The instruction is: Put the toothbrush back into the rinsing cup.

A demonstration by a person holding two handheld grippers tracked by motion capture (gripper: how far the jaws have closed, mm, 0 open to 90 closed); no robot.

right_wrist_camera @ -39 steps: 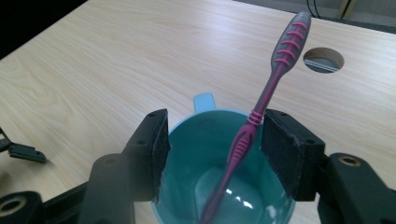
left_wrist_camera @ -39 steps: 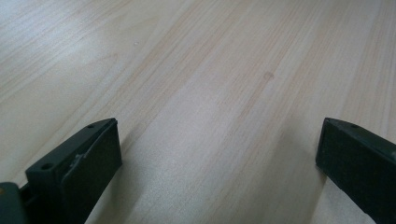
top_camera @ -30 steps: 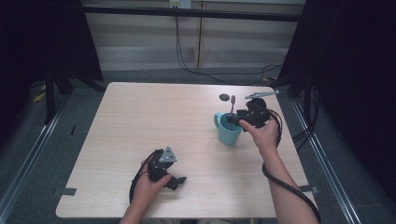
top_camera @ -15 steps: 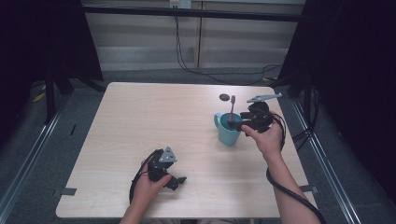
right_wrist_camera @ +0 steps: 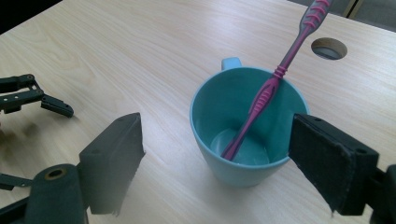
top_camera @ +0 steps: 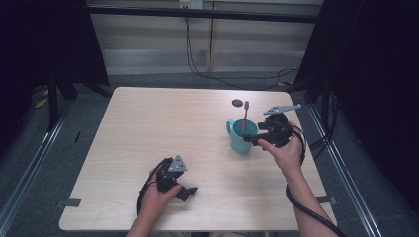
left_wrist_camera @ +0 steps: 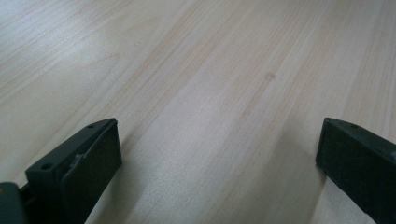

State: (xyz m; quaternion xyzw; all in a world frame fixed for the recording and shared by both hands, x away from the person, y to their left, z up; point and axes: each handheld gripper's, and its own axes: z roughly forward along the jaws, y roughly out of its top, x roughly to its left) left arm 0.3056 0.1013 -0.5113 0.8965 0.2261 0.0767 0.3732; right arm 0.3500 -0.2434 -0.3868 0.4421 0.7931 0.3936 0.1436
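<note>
1. A teal mug (top_camera: 240, 136) is seen standing upright on the right half of the wooden surface (top_camera: 148, 128), with its handle turned away from the right gripper (top_camera: 260, 139).
2. A pink toothbrush (right_wrist_camera: 275, 79) is leaned inside the mug, its lower end on the mug's bottom and its handle resting against the rim and rising past it.
3. The right gripper is held just beside the mug; in the right gripper view its fingers (right_wrist_camera: 116, 161) are spread wide, one on each side of the mug, and nothing is gripped.
4. A round hole (top_camera: 237, 103) is seen in the surface beyond the mug.
5. The left gripper (top_camera: 184, 192) is held low near the surface's front edge, well apart from the mug; its fingers (left_wrist_camera: 88, 158) are wide open over bare wood and nothing is held.
</note>
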